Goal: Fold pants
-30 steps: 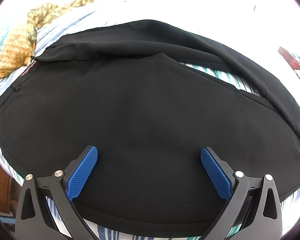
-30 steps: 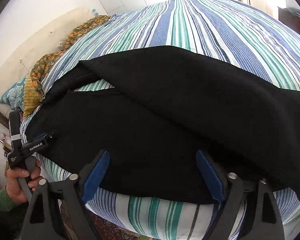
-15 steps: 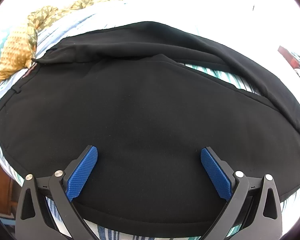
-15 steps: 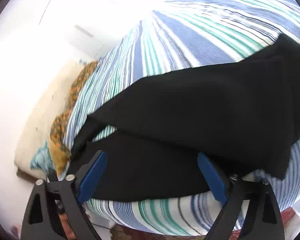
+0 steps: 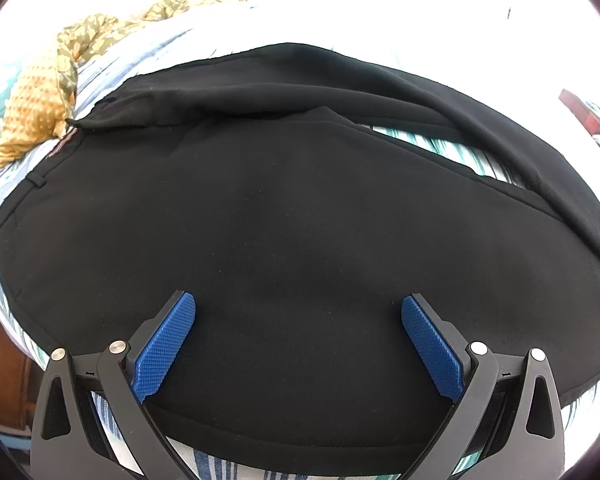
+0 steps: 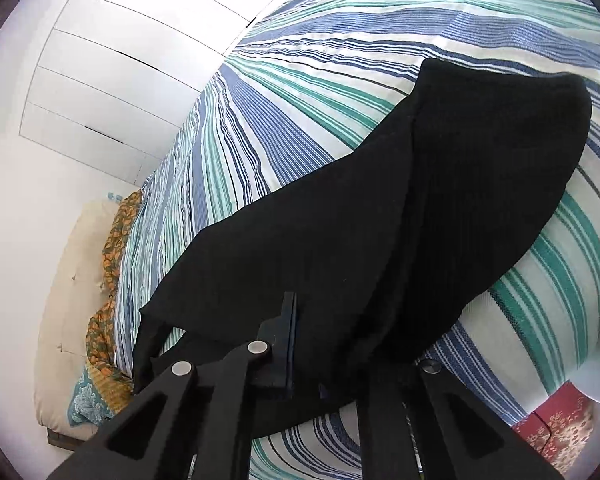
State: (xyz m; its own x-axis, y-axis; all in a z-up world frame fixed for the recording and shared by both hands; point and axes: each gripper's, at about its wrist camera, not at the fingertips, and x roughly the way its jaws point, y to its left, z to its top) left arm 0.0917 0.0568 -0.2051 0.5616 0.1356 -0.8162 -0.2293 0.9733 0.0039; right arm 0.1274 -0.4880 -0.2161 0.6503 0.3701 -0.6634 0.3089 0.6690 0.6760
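I'm seeing the black pants point(image 5: 300, 220) lying spread on the striped bedspread point(image 6: 300, 92), one leg angled over toward the far side. My left gripper point(image 5: 298, 340) is hovering over the near edge of the fabric with its blue pads point(image 5: 164, 352) standing wide apart, holding nothing. My right gripper point(image 6: 300, 344) has just been closing; its jaws are now pinched together on the pants' near edge.
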